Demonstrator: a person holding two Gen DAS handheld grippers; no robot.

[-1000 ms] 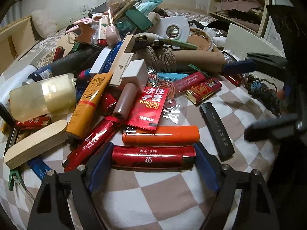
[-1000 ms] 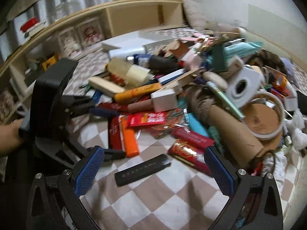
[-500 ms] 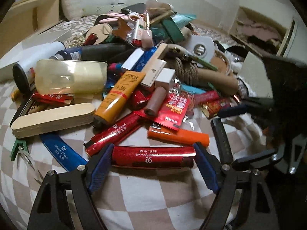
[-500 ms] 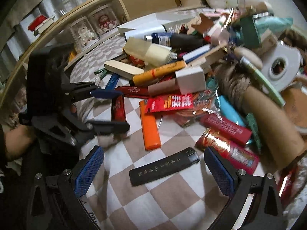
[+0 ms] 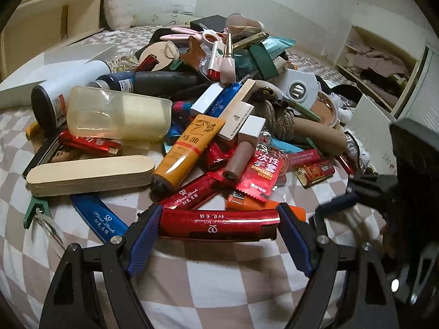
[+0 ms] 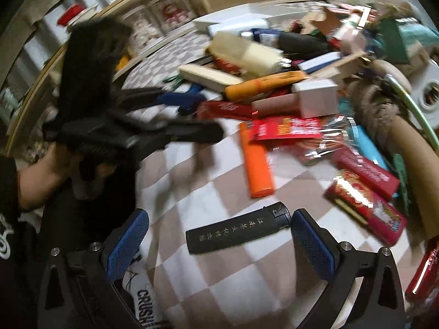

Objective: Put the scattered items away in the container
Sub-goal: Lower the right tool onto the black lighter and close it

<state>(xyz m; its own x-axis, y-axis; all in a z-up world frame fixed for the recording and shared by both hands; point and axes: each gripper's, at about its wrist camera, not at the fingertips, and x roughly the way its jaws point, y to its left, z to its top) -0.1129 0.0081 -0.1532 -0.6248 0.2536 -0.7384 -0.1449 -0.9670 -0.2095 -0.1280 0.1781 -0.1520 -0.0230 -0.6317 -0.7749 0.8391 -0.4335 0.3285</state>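
Left tool (image 5: 218, 226) still clamps red lighter (image 5: 219, 224) (lifted); right tool (image 6: 219, 235) nearer black lighter (image 6: 238, 228).

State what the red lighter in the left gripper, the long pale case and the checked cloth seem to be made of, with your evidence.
Red lighter: glossy, perhaps metallic foil or plastic; bright streak highlights.
Pale case: likely matte wood; layered edge lines.
Cloth: soft woven fabric; no shine.

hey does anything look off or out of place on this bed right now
Nearly everything: lighters, tubes, bottles and boxes lie in a jumbled heap on the checkered bedspread, none in a container. The clear bottle lies on its side. The left gripper holds a red lighter; a black lighter lies loose between the right gripper's open fingers.
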